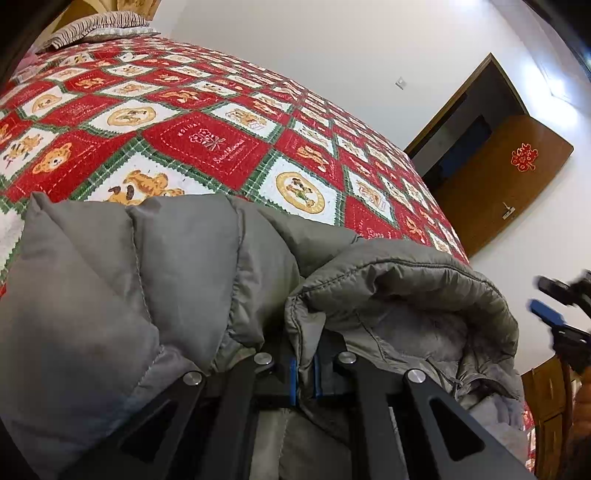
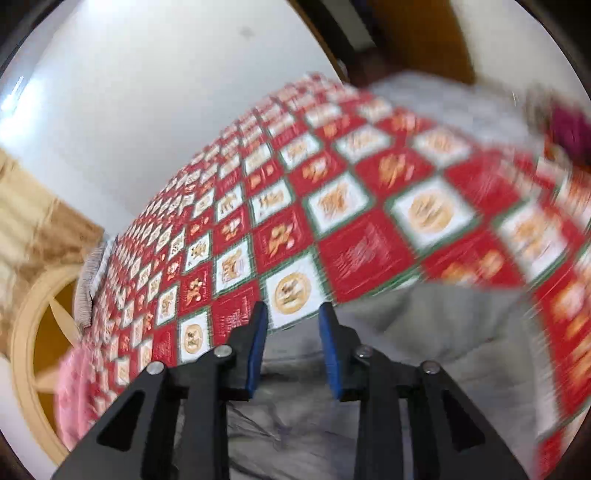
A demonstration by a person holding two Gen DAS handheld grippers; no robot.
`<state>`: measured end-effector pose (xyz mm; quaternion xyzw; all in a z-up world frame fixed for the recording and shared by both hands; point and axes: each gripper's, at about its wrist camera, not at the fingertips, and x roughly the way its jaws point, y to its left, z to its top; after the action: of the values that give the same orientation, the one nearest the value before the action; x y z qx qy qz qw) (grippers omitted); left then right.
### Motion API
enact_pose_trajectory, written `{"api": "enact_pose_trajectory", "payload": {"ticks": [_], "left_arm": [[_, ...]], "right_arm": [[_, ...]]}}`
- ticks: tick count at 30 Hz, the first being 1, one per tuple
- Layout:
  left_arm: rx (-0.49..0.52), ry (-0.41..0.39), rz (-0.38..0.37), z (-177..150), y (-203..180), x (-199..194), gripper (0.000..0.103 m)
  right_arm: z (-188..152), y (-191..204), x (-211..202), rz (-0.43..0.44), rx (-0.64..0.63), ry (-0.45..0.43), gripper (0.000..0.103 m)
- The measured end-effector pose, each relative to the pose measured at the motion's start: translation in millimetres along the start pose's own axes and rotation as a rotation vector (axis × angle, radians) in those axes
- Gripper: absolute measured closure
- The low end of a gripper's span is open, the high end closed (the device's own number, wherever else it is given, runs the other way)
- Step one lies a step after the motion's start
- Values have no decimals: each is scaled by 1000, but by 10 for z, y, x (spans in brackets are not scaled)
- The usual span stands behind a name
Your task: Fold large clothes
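Note:
A grey padded jacket (image 1: 177, 280) lies bunched on the bed's red, white and green patchwork quilt (image 1: 207, 122). In the left wrist view my left gripper (image 1: 305, 373) is shut on a fold of the jacket by its collar or hood opening (image 1: 417, 295). My right gripper (image 1: 554, 314) shows at the right edge of that view, apart from the jacket. In the blurred right wrist view my right gripper (image 2: 293, 317) is open and empty, its blue pads (image 2: 258, 347) above the grey jacket (image 2: 424, 332) with the quilt (image 2: 332, 206) beyond.
A pillow (image 1: 96, 27) lies at the bed's far end. A brown wooden door (image 1: 506, 177) stands open in the white wall to the right. In the right wrist view a pink cloth (image 2: 77, 391) and a round wooden frame (image 2: 33, 332) sit at the left.

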<state>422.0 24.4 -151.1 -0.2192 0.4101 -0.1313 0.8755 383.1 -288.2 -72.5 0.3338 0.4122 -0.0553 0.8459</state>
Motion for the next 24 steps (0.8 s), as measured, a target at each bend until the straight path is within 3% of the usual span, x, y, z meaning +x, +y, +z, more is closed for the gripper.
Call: {"api": "enact_pose_trajectory", "payload": {"ticks": [2, 3, 5, 7, 9, 12, 13, 15, 17, 18, 22, 24], "left_arm": [[0, 1, -1, -5, 0, -1, 95], [-3, 1, -5, -2, 9, 1, 95], [-7, 3, -11, -10, 12, -8, 95], [-6, 8, -13, -8, 7, -6, 95], [-5, 26, -28, 2, -3, 7, 95], [-40, 177, -92, 118, 96, -75, 93], [-61, 205, -110, 145, 146, -153, 89], [-67, 231, -92, 179, 229, -441, 68], [-11, 208, -18, 200, 198, -681, 60], [38, 171, -15, 234, 111, -845, 60], [199, 98, -62, 380, -529, -939, 60], [230, 56, -81, 440, -806, -843, 60]], "right_arm": [[-136, 15, 265, -82, -64, 59, 70], [-296, -53, 439, -121, -100, 132, 72], [-526, -218, 575, -134, -130, 203, 82], [-697, -250, 516, -105, -305, 108, 84], [-892, -178, 519, -143, -502, 21, 85], [-969, -155, 523, -168, -533, -12, 85], [-974, -166, 523, -166, -533, -16, 85], [-976, -189, 513, -158, -531, -23, 84], [-942, -172, 499, -152, -528, -26, 84], [-951, -169, 501, -154, -532, -30, 84], [-983, -139, 489, -163, -542, -42, 84], [-991, -143, 484, -160, -541, -46, 84]]}}
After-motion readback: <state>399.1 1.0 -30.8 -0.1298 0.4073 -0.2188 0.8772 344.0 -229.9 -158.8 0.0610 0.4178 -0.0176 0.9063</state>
